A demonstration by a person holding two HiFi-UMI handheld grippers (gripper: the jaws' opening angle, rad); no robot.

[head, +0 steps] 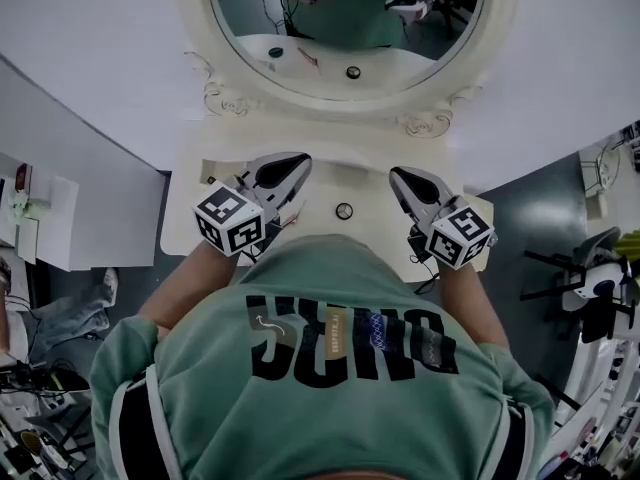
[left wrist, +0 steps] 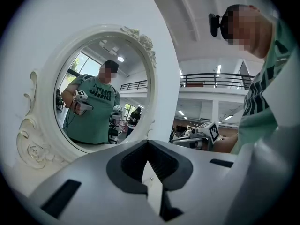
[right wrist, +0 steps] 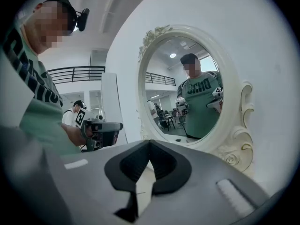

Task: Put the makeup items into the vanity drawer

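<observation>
Jaws on left gripper (head: 303, 159) and right gripper (head: 396, 174) sit closed, empty. One small round item (head: 344, 211) lies on the vanity (head: 345, 183), apparently unstowed.

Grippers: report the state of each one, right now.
Left gripper: jaws shut, nothing between them.
Right gripper: jaws shut, nothing between them.

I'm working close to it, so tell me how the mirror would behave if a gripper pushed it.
The mirror is probably fragile, since it is glass. Its tall oval in a thick ornate frame looks heavy and stiff, so it is unlikely to slide. Standing upright on the vanity, it might tip if pushed high; its mounting is not visible.
</observation>
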